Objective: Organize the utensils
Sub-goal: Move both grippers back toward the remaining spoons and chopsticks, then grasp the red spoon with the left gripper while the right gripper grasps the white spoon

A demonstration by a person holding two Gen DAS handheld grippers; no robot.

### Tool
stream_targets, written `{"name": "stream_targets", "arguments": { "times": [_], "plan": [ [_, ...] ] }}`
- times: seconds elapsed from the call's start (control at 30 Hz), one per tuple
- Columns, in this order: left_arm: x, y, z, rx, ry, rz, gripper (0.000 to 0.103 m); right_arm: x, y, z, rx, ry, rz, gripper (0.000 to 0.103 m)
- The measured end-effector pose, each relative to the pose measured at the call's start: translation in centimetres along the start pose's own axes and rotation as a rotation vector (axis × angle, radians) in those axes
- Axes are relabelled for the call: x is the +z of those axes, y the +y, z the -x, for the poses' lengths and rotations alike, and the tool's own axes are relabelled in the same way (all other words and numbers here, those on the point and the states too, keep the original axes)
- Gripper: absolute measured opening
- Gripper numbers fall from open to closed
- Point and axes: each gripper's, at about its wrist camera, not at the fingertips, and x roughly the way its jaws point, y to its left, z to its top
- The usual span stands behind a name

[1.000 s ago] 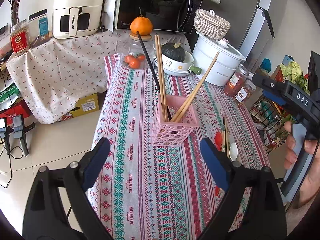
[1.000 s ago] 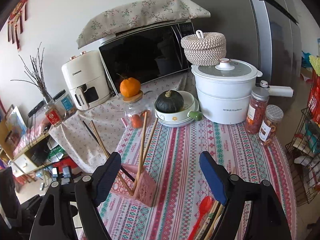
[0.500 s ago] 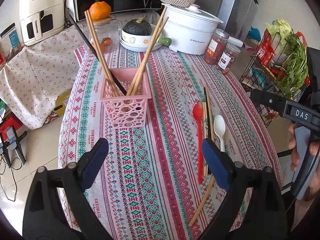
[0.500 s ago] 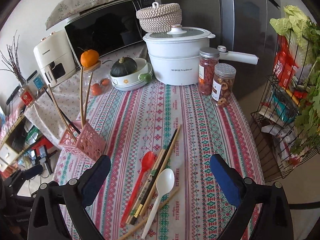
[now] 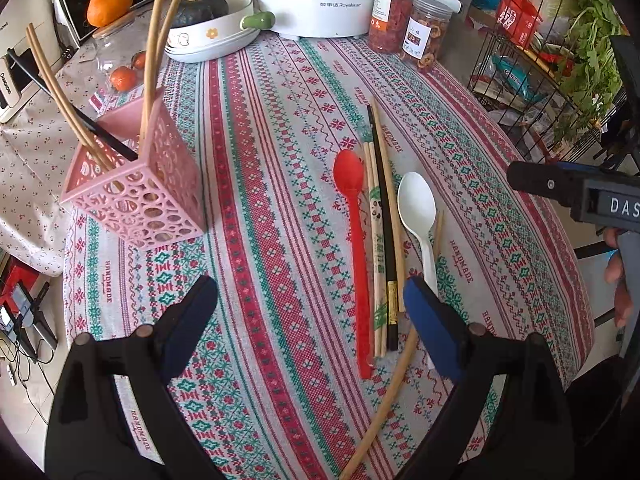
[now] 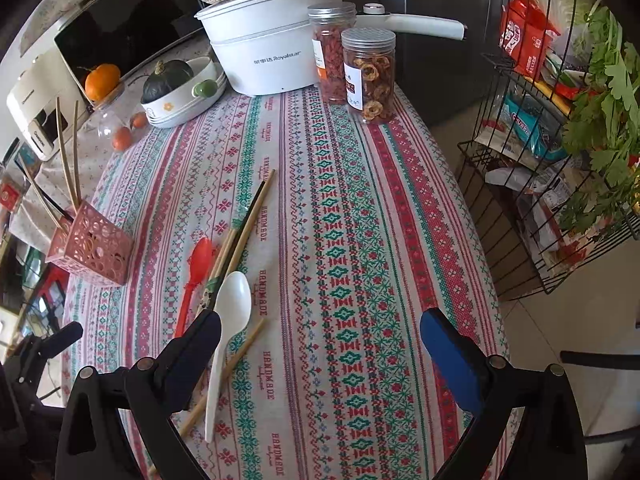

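Where legible: white pot point(image 6: 264, 52) "Royalstar" | tablecloth point(image 6: 352, 208) "HANDMADE"

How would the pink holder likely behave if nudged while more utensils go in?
The pink holder looks like thin perforated plastic, so probably light and apt to slide on the cloth. Tall chopsticks lean out well above its rim, so a sideways push might tip it.

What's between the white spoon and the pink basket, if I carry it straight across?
On the tablecloth, the bundle of chopsticks and the red spoon lie between the white spoon and the pink basket. Chopsticks already standing in the basket lean over its opening.
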Motion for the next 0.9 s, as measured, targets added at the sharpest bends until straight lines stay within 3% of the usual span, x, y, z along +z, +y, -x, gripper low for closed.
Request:
{"name": "stream_targets", "arguments": {
  "times": [0.1, 0.17, 0.3, 0.47, 0.73, 0.9],
  "plan": [
    [1.1, -0.2, -1.3, -0.001, 0.008, 0.013, 0.089, 0.1, -0.3, -0.5, 0.005, 0.029, 0.014, 0.101],
    [1.9, 0.0, -2.3, -0.036, 0.023, 0.048, 0.078, 0.2, -0.4, -0.8, 0.009, 0.044, 0.026, 0.101],
    [3.5, -0.3, -4.6, -0.091, 0.071, 0.105, 0.066, 0.6, -0.8, -1.2, 0.004, 0.057, 0.031, 0.101],
    [4.8, -1.4, -6.5, -0.059, 0.123, 0.069, 0.037, 1.2, -1.5, -1.3, 0.022, 0.061, 0.018, 0.101],
    [5.7, -2.3, -7.9, -0.061, 0.168, 0.049, 0.018, 1.4, -1.3, -1.6, 0.060, 0.081, 0.012, 0.101],
    [6.2, -2.4, -7.3, -0.070, 0.129, 0.048, 0.011, 1.2, -0.5, -2.1, 0.082, 0.097, 0.035, 0.101]
  ]
}}
